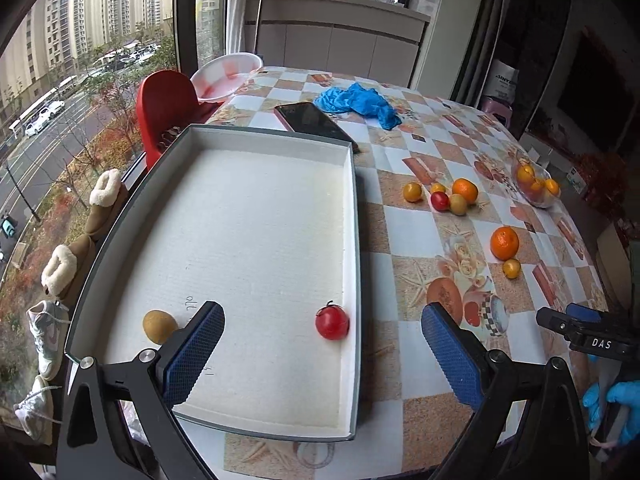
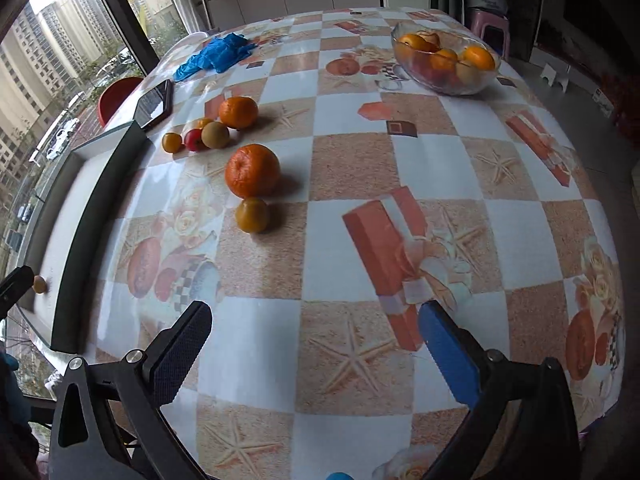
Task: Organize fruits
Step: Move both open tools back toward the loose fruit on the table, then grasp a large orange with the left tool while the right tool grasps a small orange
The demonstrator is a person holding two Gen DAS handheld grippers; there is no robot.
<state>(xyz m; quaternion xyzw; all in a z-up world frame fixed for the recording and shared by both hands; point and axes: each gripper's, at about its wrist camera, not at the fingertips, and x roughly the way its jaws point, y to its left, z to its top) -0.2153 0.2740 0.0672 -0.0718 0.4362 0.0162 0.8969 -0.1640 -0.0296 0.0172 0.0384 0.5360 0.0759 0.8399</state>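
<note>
A shallow white-lined box [image 1: 256,220] lies on the table's left side, holding a red tomato-like fruit [image 1: 332,322] near its right wall and a brown kiwi [image 1: 159,326] at its near left. My left gripper [image 1: 322,356] hovers open above the box's near end, nothing between its fingers. On the tablecloth lie a large orange [image 2: 252,170] with a small yellow fruit [image 2: 251,215] beside it, and a cluster of several small fruits [image 2: 214,126] further back. My right gripper [image 2: 314,350] stands open over bare tablecloth, short of the orange. It also shows at the left wrist view's right edge [image 1: 576,322].
A glass bowl [image 2: 446,60] of oranges and apples stands at the far right. A dark phone [image 1: 316,122] lies behind the box, with crumpled blue gloves [image 1: 356,102] beyond it. A red chair [image 1: 168,108], boots and shoes sit by the window. A blue-gloved hand [image 1: 612,404] shows at the right.
</note>
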